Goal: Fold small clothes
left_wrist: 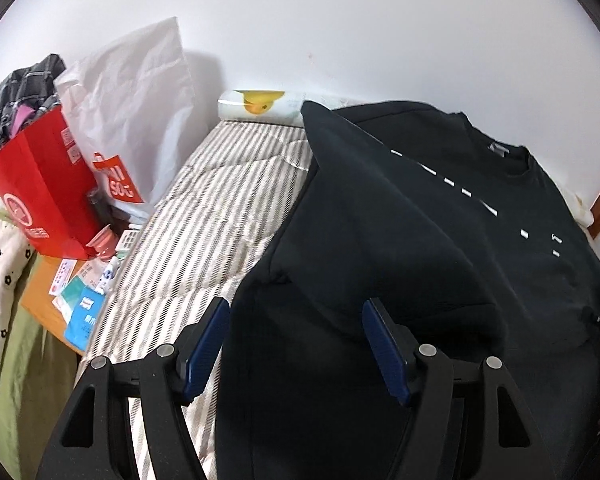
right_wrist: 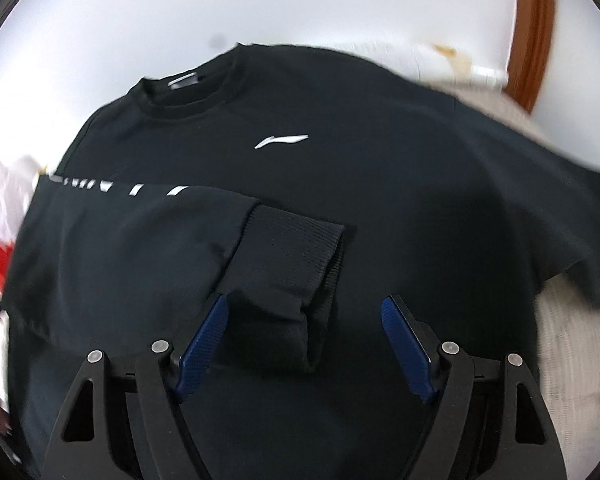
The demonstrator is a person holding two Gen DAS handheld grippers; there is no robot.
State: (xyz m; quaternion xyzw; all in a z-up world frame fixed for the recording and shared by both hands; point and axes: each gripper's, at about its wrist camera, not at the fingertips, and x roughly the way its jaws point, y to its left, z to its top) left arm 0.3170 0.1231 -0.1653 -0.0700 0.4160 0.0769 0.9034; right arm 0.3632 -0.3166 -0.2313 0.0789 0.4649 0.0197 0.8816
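the black sweatshirt [right_wrist: 340, 168] lies flat on the striped bed [left_wrist: 228, 208], one sleeve already across the chest with its ribbed cuff [right_wrist: 300, 248] uppermost. it looks thick, soft and floppy, so pinch seams or cuffs. left gripper [left_wrist: 296, 344] and right gripper [right_wrist: 304, 340] both hang spread, holding nothing.

Soft, even daylight fills both views, and the white wall [left_wrist: 320, 40] reads bright without glare. The white plastic bag [left_wrist: 136, 120] throws a faint shadow on the wall to its right. The black sweatshirt [right_wrist: 340, 160] swallows detail, its folds barely readable. Motion blur smears the right wrist view, worst toward the sweatshirt's outer edges. Fisheye bending curves both frames, with dark vignetted corners.
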